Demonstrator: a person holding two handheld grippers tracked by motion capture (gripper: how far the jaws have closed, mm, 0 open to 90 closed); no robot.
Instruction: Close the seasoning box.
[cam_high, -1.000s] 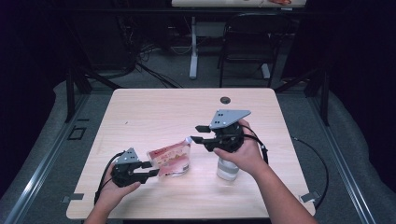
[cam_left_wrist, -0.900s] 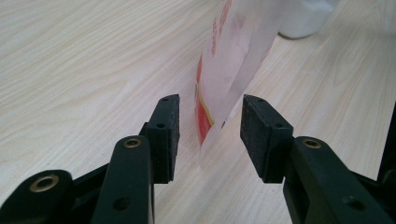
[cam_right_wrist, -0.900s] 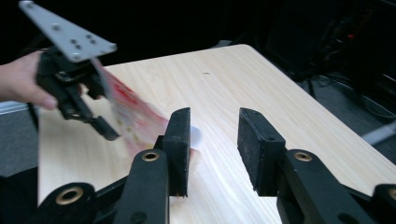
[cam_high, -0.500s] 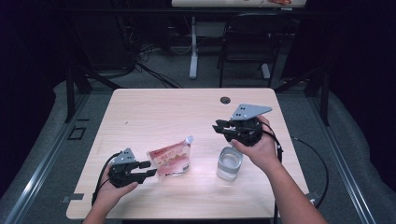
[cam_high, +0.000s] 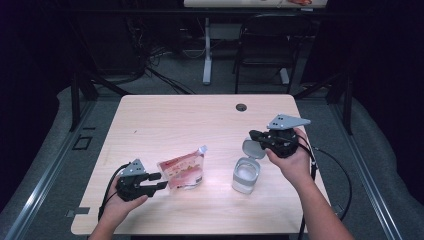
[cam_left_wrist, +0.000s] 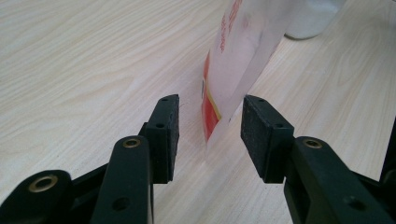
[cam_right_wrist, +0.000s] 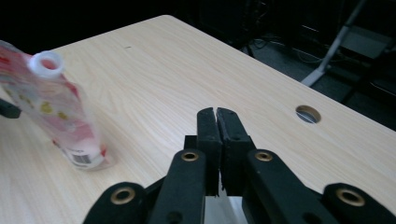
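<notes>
Right hand-held gripper (cam_high: 258, 136) has just closed — empty.

Light falls from above onto the pale table (cam_high: 200, 120), which reads bright while the room around it sinks into near black. A soft glare patch sits on the wood just beyond the left gripper's fingers (cam_high: 155, 181), between the pouch (cam_high: 182, 170) and the jar (cam_high: 246, 175). In the left gripper view the pouch blurs beyond the fingertips. The right gripper view shows the pouch slightly smeared.
</notes>
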